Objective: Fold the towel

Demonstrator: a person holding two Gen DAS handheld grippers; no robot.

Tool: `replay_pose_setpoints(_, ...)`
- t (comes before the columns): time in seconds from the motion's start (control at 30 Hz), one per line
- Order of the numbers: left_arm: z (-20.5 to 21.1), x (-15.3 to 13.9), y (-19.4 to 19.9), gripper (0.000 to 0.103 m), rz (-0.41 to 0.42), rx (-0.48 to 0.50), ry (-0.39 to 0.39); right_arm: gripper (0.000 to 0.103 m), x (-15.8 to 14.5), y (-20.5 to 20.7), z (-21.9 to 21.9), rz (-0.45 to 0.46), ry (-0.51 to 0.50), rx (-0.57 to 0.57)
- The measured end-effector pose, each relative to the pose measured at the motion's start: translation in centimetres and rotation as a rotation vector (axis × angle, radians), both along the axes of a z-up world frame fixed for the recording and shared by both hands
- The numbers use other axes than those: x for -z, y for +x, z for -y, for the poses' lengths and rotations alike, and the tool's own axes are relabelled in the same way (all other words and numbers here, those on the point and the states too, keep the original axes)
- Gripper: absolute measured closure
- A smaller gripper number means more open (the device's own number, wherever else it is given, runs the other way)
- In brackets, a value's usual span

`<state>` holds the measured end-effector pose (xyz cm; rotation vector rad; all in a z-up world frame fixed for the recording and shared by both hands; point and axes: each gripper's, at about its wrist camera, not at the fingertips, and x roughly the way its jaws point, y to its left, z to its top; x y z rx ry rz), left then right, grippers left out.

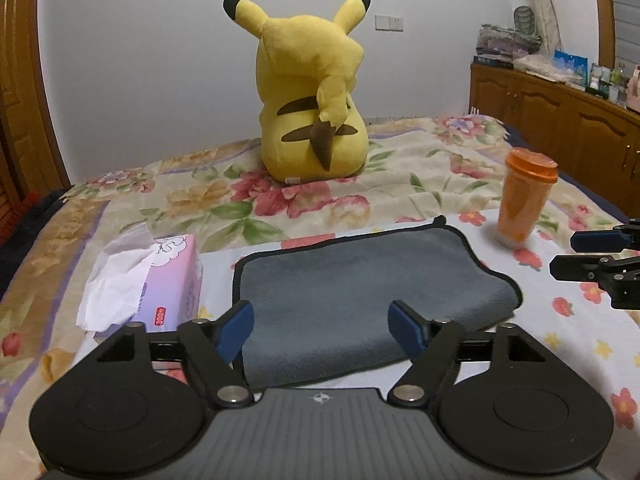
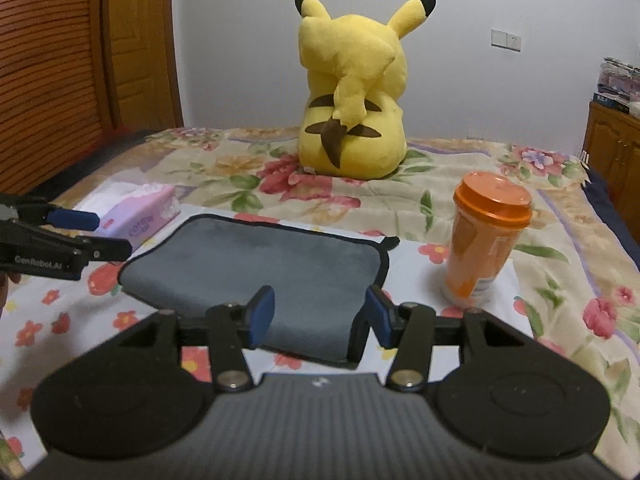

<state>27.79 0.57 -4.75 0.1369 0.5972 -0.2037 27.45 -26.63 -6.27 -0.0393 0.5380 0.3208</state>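
Observation:
A grey towel (image 1: 352,284) with a black hem lies folded on the floral bedsheet; it also shows in the right wrist view (image 2: 264,268). My left gripper (image 1: 322,330) is open and empty, hovering over the towel's near edge. My right gripper (image 2: 320,314) is open and empty above the towel's near right corner. The right gripper shows at the right edge of the left wrist view (image 1: 568,256), apart from the towel. The left gripper shows at the left edge of the right wrist view (image 2: 108,234).
A pink tissue box (image 1: 160,280) lies left of the towel. An orange lidded cup (image 2: 482,240) stands right of it. A yellow plush toy (image 1: 312,92) sits farther back on the bed. Wooden cabinets (image 1: 560,120) line the right wall.

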Motion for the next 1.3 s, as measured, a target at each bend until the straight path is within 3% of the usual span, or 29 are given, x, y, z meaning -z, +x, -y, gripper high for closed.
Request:
replay_pose_setpoints(0.07, 0.0, -0.2, -0.8, 0.013, 0.003, 0.003, -0.01, 0.048, -0.3, -0.6, 0.1, 0.004, 0.0, 0.003)
replay_pose_setpoints(0.6, 1.1, -2.0, -7.1, 0.0, 0.031, 0.022, -0.02, 0.035, -2.4, -5.1, 1.2, 0.039, 0.018, 0.012)
replay_pose_setpoints(0.87, 2.1, -4.0, -9.5, 0.0, 0.062, 0.019, -0.012, 0.012, -3.3, -6.8, 1.7, 0.054, 0.023, 0.032)
replay_pose_setpoints(1.0, 2.3, -4.9, -10.6, 0.0, 0.069, 0.006, -0.011, 0.01, -3.8, -7.6, 1.8, 0.059, 0.026, 0.029)
replay_pose_setpoints(1.1, 2.5, -5.6, -11.2, 0.0, 0.073, -0.003, 0.007, 0.0, -4.4, -8.2, 1.9, 0.068, 0.035, 0.028)
replay_pose_setpoints(1.3, 2.8, -7.3, -13.3, 0.0, 0.091, -0.025, 0.024, 0.0, -5.8, -9.7, 1.8, 0.087, 0.044, 0.033)
